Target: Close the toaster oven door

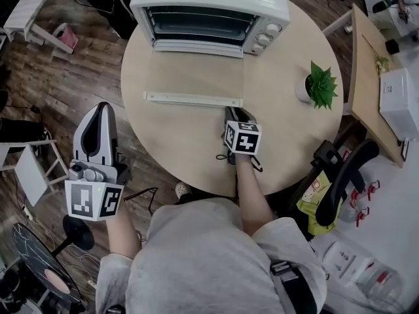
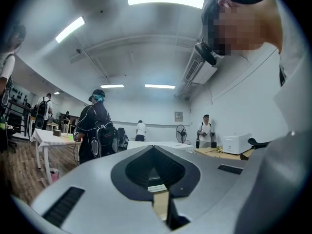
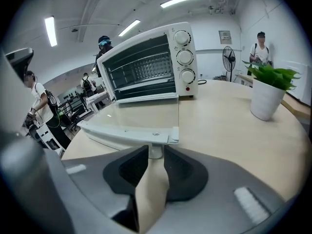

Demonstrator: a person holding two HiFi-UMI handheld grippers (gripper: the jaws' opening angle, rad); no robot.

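Oven (image 1: 209, 12) is standing at the table's (image 1: 288, 129) far edge, door (image 1: 196, 74) lying open flat. Right gripper (image 1: 237, 112) is hovering wide open at the handle's (image 1: 193, 99) right end, empty. Left gripper (image 1: 103, 108) is hanging closed, empty, off-table left

Open lab-like workroom: ceiling strip lights (image 2: 165, 0), white tables (image 2: 51, 138), pedestal fan (image 2: 181, 132), several people (image 2: 97, 126).

The toaster oven (image 1: 209, 8) has a glossy white casing, seemingly painted metal; its door (image 1: 196, 70) is clear smooth glass in a white frame; the table (image 1: 288, 136) is pale, smooth, matt wood-look; the right hand-held gripper (image 3: 155, 152) is smooth matt grey plastic.
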